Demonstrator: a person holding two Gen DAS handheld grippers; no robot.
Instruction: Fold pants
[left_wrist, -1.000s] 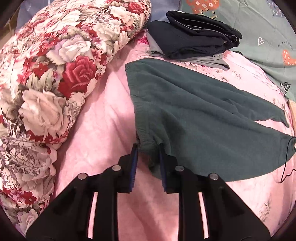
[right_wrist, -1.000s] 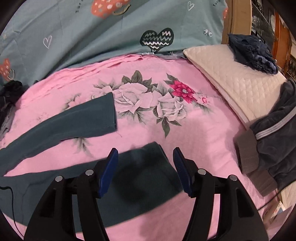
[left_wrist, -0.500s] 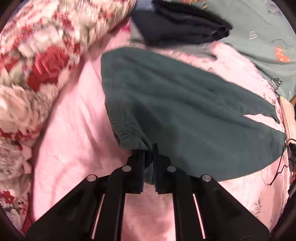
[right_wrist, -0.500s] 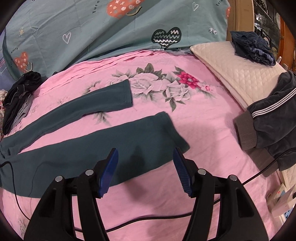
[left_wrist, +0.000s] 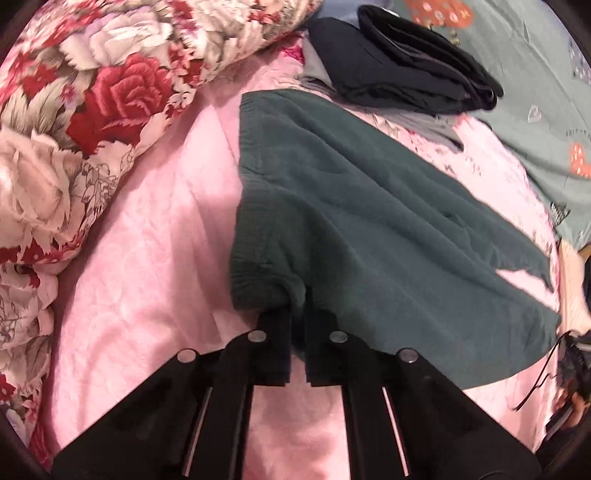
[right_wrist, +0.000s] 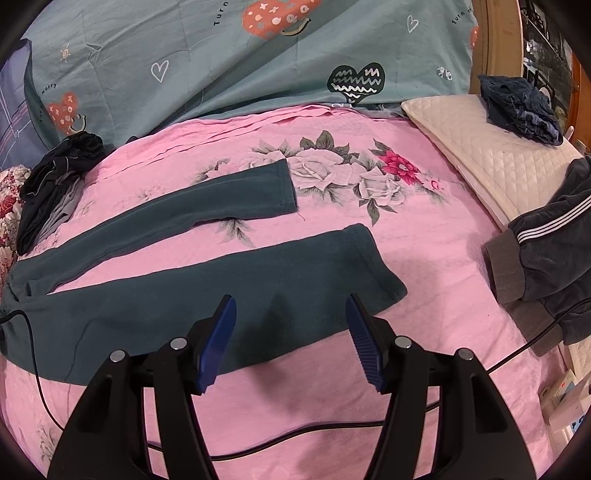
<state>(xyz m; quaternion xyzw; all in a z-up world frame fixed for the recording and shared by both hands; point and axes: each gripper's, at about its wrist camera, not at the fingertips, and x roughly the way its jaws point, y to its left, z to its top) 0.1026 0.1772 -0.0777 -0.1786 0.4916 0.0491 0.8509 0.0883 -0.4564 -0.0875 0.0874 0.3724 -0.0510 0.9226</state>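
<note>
Pants (right_wrist: 207, 280), dark teal, are lying spread flat on the pink floral bed (right_wrist: 424, 258), legs apart. The left gripper (left_wrist: 297, 314) is pinching the bunched waistband corner, its fingers pressed together on the fabric. The right gripper (right_wrist: 291, 343) is hovering over the nearer leg's cuff end, its fingers spread wide and gripping nothing. Folded dark clothes (left_wrist: 402, 70) are sitting beyond the waistband.

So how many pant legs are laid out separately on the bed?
2: the far leg toward the teal quilt, the near leg just ahead of the open right gripper.
</note>
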